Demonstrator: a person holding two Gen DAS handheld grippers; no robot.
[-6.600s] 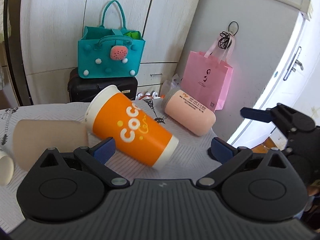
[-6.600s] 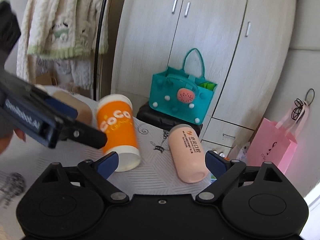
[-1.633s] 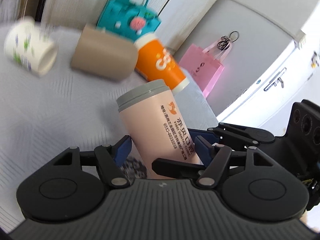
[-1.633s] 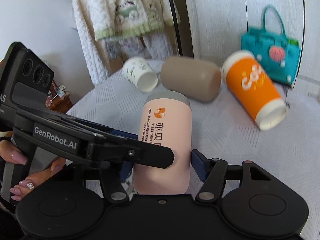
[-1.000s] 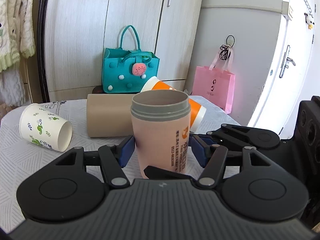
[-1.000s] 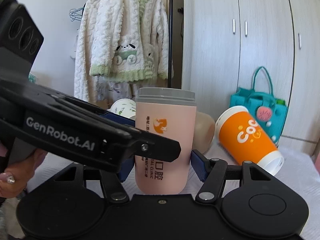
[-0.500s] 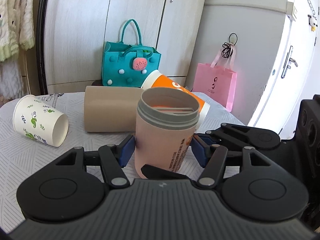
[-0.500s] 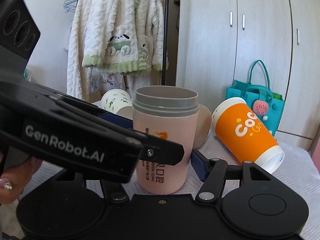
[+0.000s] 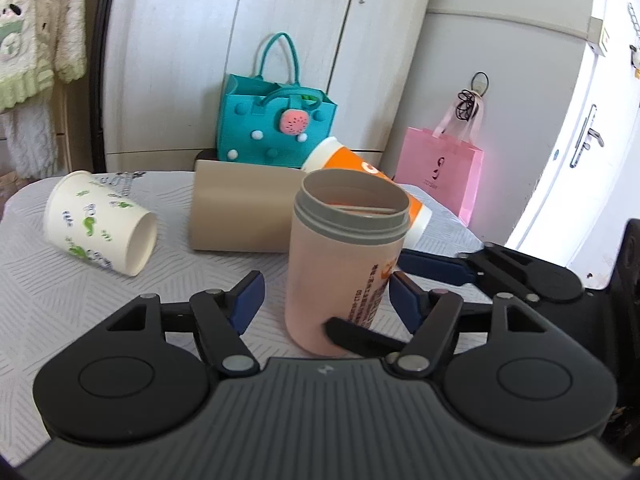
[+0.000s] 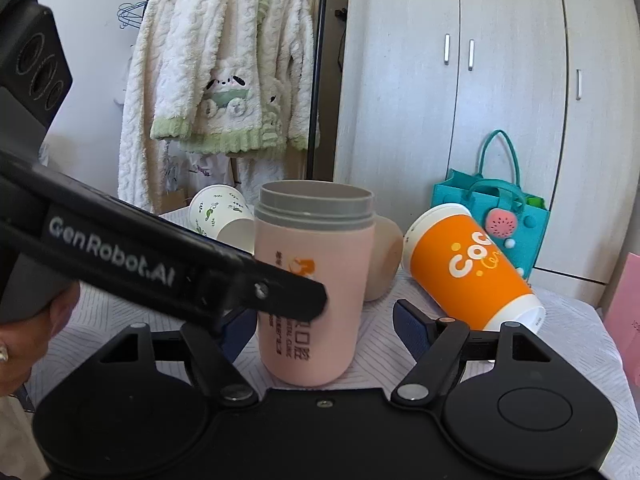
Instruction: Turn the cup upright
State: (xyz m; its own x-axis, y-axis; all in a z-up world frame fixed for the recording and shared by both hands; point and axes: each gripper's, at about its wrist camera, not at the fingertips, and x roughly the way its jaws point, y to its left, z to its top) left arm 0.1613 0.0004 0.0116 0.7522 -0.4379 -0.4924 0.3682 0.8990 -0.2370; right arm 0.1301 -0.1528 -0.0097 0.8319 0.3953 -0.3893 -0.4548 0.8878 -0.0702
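Observation:
The pink cup with a grey rim (image 9: 344,264) stands upright on the table, mouth up; it also shows in the right wrist view (image 10: 314,288). My left gripper (image 9: 326,300) is open, its blue pads either side of the cup with gaps. My right gripper (image 10: 322,328) is open too, pads apart from the cup. One left gripper finger crosses in front of the cup in the right wrist view. The orange cup (image 9: 360,176), the brown cup (image 9: 240,212) and the white paper cup with green prints (image 9: 100,224) lie on their sides behind.
The table has a white patterned cloth (image 9: 60,300). Beyond it are a teal felt bag (image 9: 276,120), a pink paper bag (image 9: 440,172), wardrobe doors and a hanging fleece jacket (image 10: 216,80). The table's right edge is near the orange cup (image 10: 472,268).
Both grippers have let go of the pink cup and opened wider. The cup stays upright on the table. Both cameras have pulled back slightly.

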